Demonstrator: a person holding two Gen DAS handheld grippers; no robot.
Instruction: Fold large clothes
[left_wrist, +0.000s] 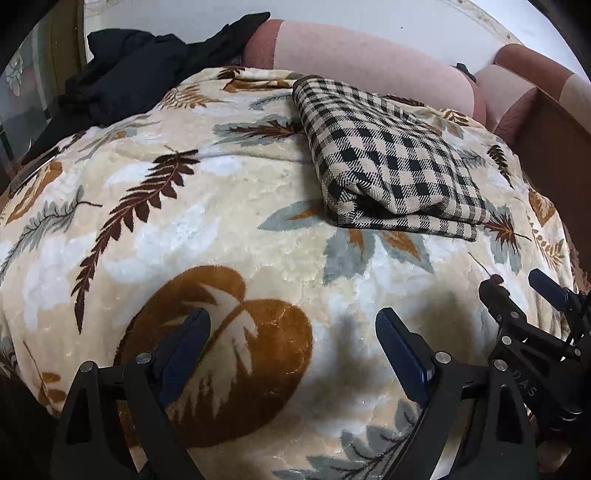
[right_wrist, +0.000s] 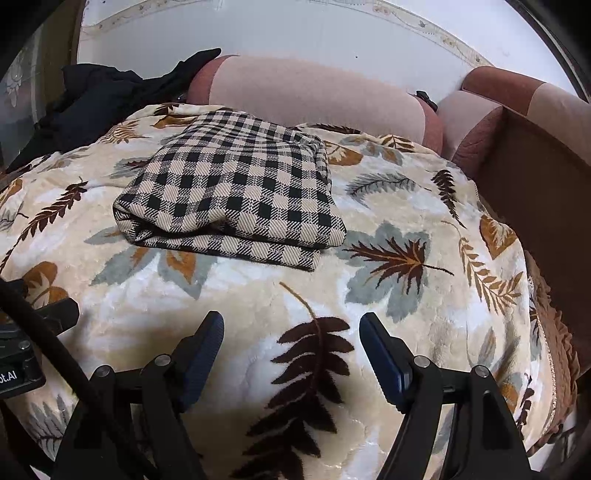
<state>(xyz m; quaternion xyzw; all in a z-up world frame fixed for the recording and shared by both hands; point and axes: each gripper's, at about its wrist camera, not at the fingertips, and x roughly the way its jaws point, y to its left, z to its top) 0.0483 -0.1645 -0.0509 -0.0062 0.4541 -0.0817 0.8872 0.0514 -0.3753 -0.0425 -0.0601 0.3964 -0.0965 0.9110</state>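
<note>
Checked garment (right_wrist: 236, 188) sits folded into a thick rectangle on the leaf-print blanket (right_wrist: 388, 302), long axis running away toward the cushions, folded edge nearest. Left gripper (left_wrist: 291, 339) and right gripper (right_wrist: 291, 339) both gape wide, holding nothing.

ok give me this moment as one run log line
left gripper open, empty | right gripper open, empty | checked garment folded on leaf blanket | black clothes unfolded, far left

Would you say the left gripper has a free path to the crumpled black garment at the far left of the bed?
Probably yes. The left gripper is open and empty, and only bare leaf-print blanket lies between it and the black garment. The folded checked cloth sits off to the right, out of that path.
</note>
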